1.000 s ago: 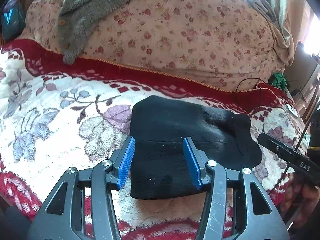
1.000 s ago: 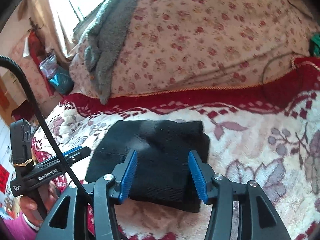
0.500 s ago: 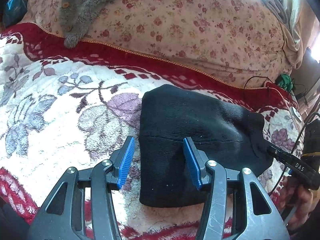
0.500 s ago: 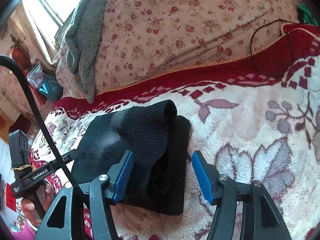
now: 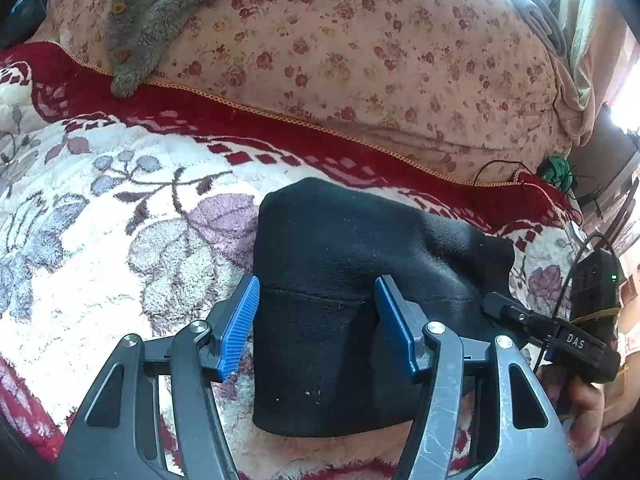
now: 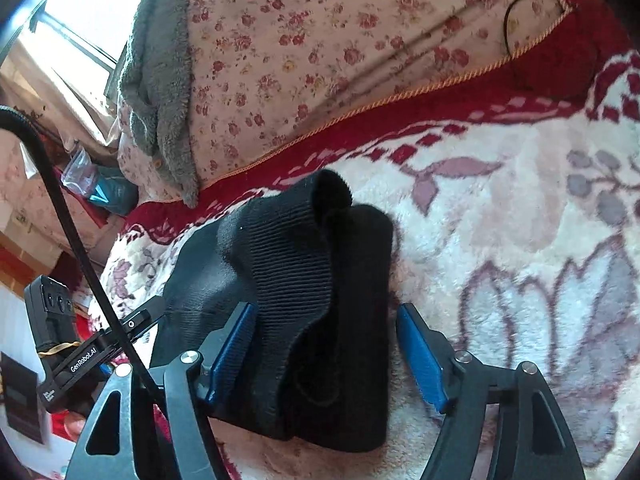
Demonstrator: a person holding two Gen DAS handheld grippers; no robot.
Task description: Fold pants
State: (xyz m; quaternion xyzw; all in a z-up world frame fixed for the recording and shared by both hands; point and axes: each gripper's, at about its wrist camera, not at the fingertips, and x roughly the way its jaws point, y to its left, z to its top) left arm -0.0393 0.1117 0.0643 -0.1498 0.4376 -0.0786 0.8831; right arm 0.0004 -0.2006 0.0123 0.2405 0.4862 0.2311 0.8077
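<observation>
Both pairs of blue-padded fingers stand wide and have just been opening, each with the folded black pants point(image 5: 344, 292) between its pads but not pressed by them. The left gripper point(image 5: 316, 316) straddles one end of the bundle, its left pad point(image 5: 240, 322) along the cloth's edge and its right pad point(image 5: 394, 324) over the cloth. The right gripper point(image 6: 328, 352) straddles the other end, where a ribbed cuff point(image 6: 292, 264) lies loosely curled on top; its right pad point(image 6: 420, 356) stands clear of the cloth, above the blanket. The pants point(image 6: 352, 320) lie in a compact fold on a fleecy cream blanket point(image 5: 100, 240) with purple leaves, a little in from its dark red border. Beyond that border rises a flowered quilt point(image 5: 360, 48) with a grey fluffy garment point(image 5: 152, 4) draped over it. A black cable point(image 6: 516, 12) loops at the blanket's far corner.
</observation>
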